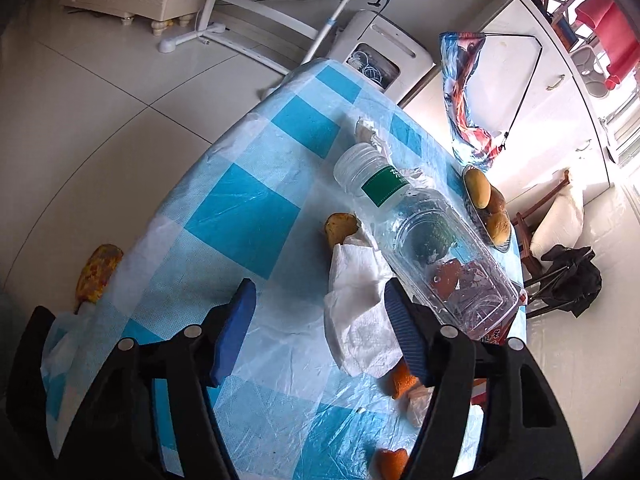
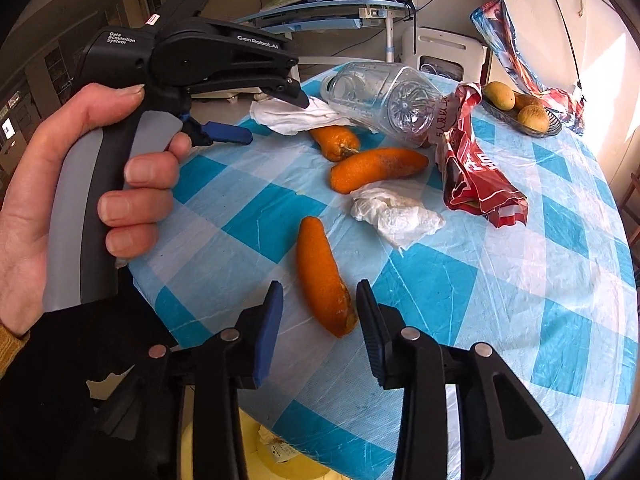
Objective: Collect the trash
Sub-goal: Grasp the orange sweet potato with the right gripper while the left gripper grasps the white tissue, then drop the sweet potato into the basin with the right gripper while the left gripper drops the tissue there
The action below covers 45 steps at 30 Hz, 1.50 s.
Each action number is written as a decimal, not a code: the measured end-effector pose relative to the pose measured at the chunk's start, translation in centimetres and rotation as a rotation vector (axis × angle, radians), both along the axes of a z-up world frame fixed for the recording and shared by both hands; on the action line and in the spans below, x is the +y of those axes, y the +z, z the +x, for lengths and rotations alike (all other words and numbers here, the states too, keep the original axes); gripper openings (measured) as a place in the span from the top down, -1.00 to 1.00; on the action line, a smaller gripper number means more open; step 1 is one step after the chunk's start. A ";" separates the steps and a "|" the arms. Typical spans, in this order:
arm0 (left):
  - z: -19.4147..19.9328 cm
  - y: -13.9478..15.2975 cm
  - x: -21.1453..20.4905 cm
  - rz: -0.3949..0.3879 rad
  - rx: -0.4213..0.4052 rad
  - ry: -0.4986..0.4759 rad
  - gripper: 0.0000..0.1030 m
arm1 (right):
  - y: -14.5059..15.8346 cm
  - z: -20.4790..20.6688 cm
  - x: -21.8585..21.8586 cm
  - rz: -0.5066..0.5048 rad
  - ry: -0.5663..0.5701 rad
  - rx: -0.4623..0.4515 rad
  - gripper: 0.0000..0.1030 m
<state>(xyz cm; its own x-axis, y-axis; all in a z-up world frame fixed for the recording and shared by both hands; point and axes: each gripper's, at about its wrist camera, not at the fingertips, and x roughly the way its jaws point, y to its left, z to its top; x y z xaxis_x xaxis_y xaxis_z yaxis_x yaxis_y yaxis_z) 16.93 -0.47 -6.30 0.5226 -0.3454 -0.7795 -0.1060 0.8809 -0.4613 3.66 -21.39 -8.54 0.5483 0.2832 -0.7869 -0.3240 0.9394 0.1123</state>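
While both grippers hover, trash litters the checked tabletop (image 2: 248, 216).
Right gripper (image 2: 319, 300) fingers straddle an orange peel (image 2: 322, 276) unclosed; left gripper (image 1: 320, 300) fingers spread wide, empty.

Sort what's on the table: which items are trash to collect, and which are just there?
Trash: plastic bottle, red wrapper, crumpled tissue, white napkin, three orange peels, nearest.

Not trash: fruit bowl, checked tablecloth.
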 end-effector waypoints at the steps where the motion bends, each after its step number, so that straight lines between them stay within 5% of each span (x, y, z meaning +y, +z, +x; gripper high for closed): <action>1: 0.3 -0.1 -0.2 0.005 0.007 -0.015 0.34 | 0.0 0.1 -0.1 -0.001 -0.004 -0.001 0.44; 3: 0.5 0.0 -0.3 -0.003 0.011 -0.035 0.70 | 0.0 0.2 -0.4 0.010 -0.010 0.002 0.55; 7: -0.7 0.9 0.0 -0.001 -0.031 -0.061 0.88 | 0.0 0.2 -0.6 0.028 -0.017 0.000 0.61; 18: -9.1 4.0 3.8 -0.033 -0.136 -0.106 0.90 | 1.6 -1.5 -0.9 0.123 -0.003 -0.015 0.64; 25: -16.7 4.8 4.7 0.018 -0.169 -0.148 0.90 | 3.2 -5.9 1.3 0.113 0.107 -0.011 0.64; 36: -27.0 3.6 5.0 0.042 -0.147 -0.219 0.90 | -0.8 -14.5 4.2 -0.030 0.217 0.188 0.63; 41: -29.8 1.0 4.0 0.047 -0.066 -0.248 0.90 | 0.5 -15.8 1.8 -0.002 0.092 0.125 0.04; 45: -31.6 -0.7 1.6 0.095 -0.005 -0.326 0.90 | 2.4 -15.5 -1.3 0.113 -0.044 0.030 -0.12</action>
